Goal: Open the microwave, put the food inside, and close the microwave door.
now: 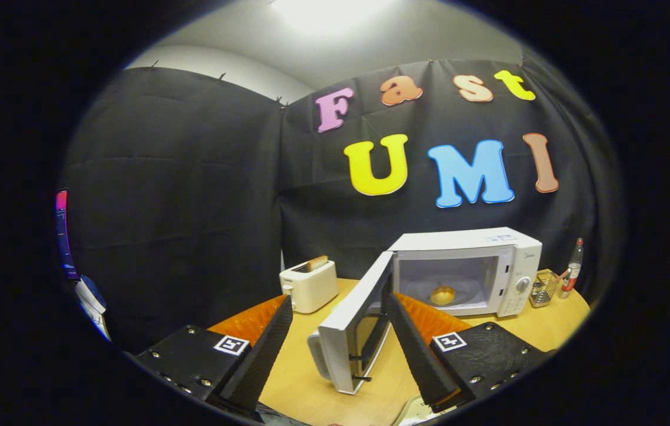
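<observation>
A white microwave (471, 245) stands on the wooden table (305, 384), beyond my fingers and to the right. Its door (349, 322) is swung wide open toward me, its free edge reaching between my two fingers. A round bread roll (442, 294) lies inside the microwave on the turntable. My gripper (339, 305) is open, its black fingers (264, 346) spread on either side of the door's edge without pressing on it. Nothing is held.
A white toaster (309, 286) with a slice of bread in it stands left of the microwave. Right of the microwave are a small wire basket (543, 290) and a bottle (572, 266). An orange mat (249, 322) lies under my fingers.
</observation>
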The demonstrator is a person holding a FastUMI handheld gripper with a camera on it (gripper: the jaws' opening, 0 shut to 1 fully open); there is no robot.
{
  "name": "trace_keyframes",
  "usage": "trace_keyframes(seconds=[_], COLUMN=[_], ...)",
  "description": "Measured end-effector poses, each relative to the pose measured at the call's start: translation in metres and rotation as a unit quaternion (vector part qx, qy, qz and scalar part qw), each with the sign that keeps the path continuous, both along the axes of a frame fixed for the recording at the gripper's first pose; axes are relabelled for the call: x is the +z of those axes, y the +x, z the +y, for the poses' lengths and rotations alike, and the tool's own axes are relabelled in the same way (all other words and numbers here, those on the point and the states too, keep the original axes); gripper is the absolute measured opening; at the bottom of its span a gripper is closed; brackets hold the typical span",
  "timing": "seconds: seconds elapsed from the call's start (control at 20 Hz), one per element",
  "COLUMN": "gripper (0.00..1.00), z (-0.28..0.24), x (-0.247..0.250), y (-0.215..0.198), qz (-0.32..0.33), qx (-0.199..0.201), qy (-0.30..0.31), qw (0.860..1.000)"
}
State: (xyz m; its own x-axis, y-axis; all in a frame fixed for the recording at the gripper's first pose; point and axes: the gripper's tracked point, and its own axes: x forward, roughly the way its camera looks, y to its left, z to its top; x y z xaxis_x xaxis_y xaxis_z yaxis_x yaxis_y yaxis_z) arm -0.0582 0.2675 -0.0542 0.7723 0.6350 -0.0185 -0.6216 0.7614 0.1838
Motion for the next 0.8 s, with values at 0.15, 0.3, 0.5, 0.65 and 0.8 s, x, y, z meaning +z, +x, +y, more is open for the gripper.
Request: trace_keyframes(seconds=[0.15, 0.3, 0.5, 0.65, 0.8], gripper=[0.97, 0.97, 0.97, 0.94, 0.78], z=[0.032, 0.06, 0.091, 0.108, 0.113], x=[-0.006, -0.016, -0.033, -0.051, -0.068], y=[-0.021, -0.034, -0.037, -0.031, -0.022], qz=[0.006, 0.012, 0.028, 0.045, 0.058], qx=[0.042, 0.08, 0.112, 0.123, 0.125], qy=[-0.003, -0.015, -0.025, -0.038, -0.053], qw=[0.999, 0.997, 0.993, 0.991, 0.989])
